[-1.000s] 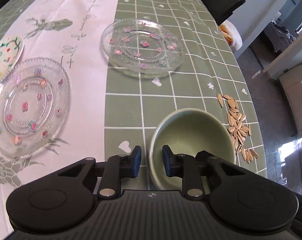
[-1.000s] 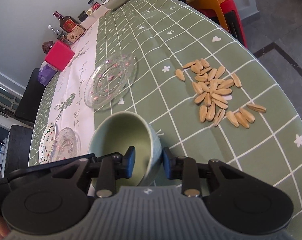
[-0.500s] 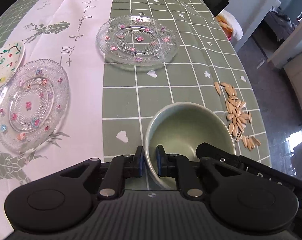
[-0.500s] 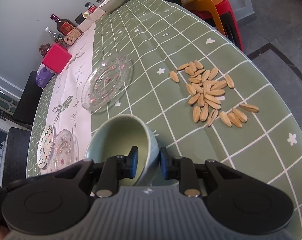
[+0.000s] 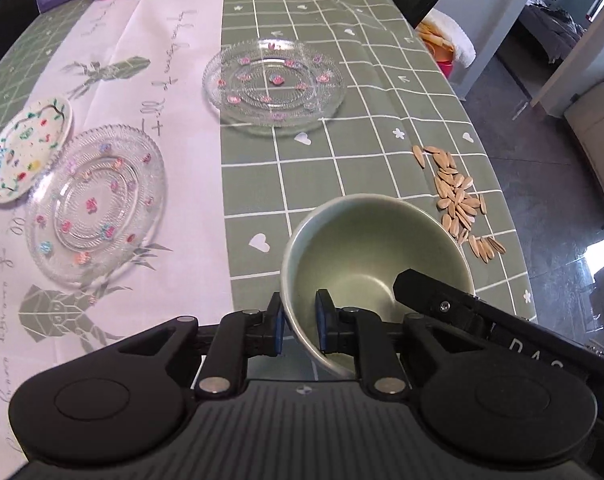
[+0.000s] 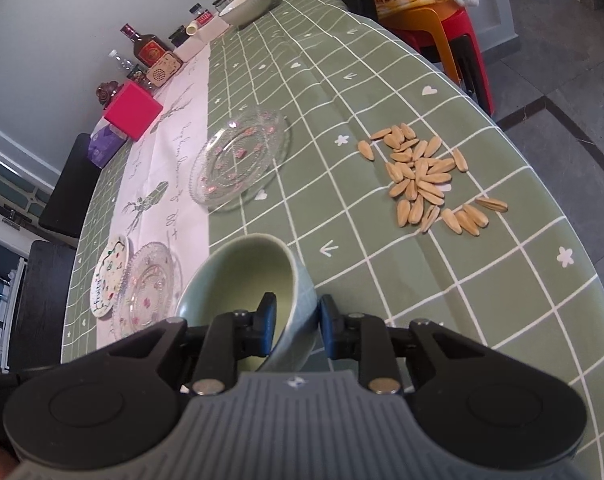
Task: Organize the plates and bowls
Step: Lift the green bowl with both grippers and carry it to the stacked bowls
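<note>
Both tools, left tool (image 5: 298,322) and right tool (image 6: 296,322), pinch the round pale-green ceramic bowl's (image 5: 366,252) rim, while two clear patterned glass plates (image 5: 274,80) and a painted white plate (image 5: 26,148) lie unstacked on the worktop.

Bowl (image 5: 376,256) sits nearest on the tablecloth (image 5: 334,152), its rim between both grippers' fingers: left gripper (image 5: 299,322) on the near-left rim, right gripper (image 6: 295,322) on the opposite wall. Seed pile (image 5: 458,200) lies right of the bowl, near the table edge. One glass plate (image 5: 274,84) lies beyond the bowl, another glass plate (image 5: 96,204) to the left on the runner (image 5: 170,52), overlapping a painted plate (image 5: 26,148) further left. Second bowl (image 6: 248,2), bottles, boxes at the far end.
</note>
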Available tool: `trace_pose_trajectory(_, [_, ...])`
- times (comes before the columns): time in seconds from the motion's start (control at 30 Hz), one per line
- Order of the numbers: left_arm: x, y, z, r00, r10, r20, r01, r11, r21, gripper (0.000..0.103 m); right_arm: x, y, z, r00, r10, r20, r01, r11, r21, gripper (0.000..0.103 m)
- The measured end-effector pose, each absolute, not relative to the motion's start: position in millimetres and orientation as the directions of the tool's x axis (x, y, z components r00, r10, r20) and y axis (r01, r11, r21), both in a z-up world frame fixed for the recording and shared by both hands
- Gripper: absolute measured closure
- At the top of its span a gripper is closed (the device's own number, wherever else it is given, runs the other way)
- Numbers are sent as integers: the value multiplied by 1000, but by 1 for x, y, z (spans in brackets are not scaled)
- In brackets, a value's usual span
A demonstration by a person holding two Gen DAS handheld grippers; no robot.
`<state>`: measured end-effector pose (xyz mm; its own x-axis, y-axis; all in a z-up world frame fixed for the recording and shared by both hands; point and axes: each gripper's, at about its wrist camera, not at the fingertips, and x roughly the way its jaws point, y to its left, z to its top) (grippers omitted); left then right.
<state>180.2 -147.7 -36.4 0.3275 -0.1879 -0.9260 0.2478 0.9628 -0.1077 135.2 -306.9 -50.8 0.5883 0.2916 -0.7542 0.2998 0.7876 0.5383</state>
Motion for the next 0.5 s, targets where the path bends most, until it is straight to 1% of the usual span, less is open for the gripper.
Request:
trace_pose_trajectory(0.1, [171,-141,-26,343,-163,-925,251,965,-77,86,132,-300,-43,576,315,-754,281,791,544,81])
trace_pose_trajectory(0.23, [155,-125,-12,347,-125,-930,204,977,-56,85,123,-287,-32,561,346,-752,255,792,555,82])
trace_pose_trajectory(0.33, [138,-112,1,392,-122,-912,220,975,-36,86,112,-273,-21,566,359,-742,227,798,559,82])
trace_pose_trajectory(0.5, [113,-83,19,429,-130,-894,211,977,-41,84,97,-248,1,559,386,-734,184,805,564,82])
